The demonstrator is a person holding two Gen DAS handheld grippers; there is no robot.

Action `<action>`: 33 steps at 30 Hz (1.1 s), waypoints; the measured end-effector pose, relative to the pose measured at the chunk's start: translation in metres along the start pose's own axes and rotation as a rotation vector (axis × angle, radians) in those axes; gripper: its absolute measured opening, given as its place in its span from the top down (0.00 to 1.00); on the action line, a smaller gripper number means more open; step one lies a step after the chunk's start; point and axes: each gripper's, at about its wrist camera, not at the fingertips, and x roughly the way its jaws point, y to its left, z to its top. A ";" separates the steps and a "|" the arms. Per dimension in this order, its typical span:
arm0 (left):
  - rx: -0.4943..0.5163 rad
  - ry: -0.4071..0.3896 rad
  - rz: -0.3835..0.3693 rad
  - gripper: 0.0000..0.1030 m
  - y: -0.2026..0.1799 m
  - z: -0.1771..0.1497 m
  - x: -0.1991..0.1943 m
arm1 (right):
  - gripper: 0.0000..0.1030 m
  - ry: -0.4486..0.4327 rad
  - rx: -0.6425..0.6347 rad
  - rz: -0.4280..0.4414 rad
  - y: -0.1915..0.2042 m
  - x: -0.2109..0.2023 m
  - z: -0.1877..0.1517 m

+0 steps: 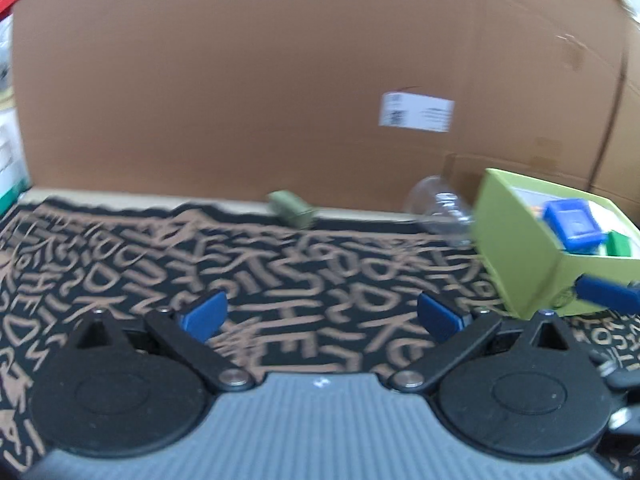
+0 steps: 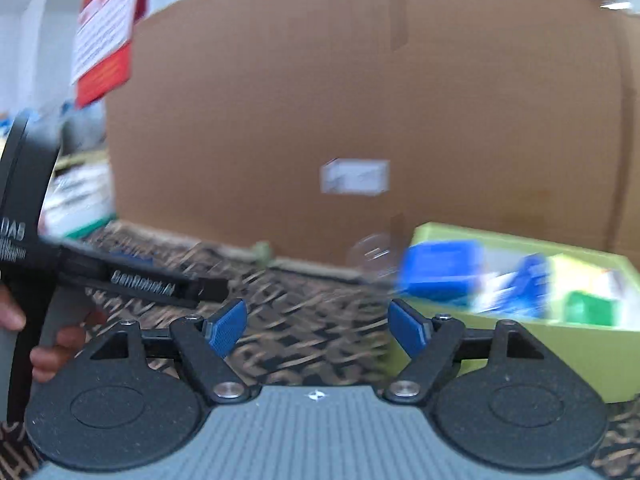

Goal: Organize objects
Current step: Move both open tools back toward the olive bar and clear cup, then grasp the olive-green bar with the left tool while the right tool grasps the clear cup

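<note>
L gripper (image 1: 322,312) & R gripper (image 2: 316,326) both wide, nothing between — green box (image 2: 520,344) on R

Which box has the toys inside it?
The small lime-green box, open on top with blue and green pieces inside. The big brown cardboard box behind shows only its side.

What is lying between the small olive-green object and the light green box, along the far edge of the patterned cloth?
A clear plastic bottle lies between the olive-green object and the light green box. The left wrist view shows it best; the right wrist view blurs it.
</note>
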 end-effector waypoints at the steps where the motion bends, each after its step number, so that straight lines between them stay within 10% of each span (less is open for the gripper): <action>1: -0.009 0.000 0.011 0.00 0.008 0.000 0.001 | 0.21 0.020 -0.015 0.012 0.009 0.010 -0.001; 22: -0.018 0.063 0.076 0.00 0.014 0.077 0.155 | 0.30 0.201 -0.340 -0.452 0.013 0.205 0.032; 30: -0.012 0.134 0.060 0.22 0.019 0.079 0.199 | 0.44 0.264 -0.424 -0.469 -0.001 0.232 0.021; 33: 0.040 0.127 0.053 0.45 0.016 0.079 0.199 | 0.45 0.260 -0.376 -0.458 -0.010 0.230 0.023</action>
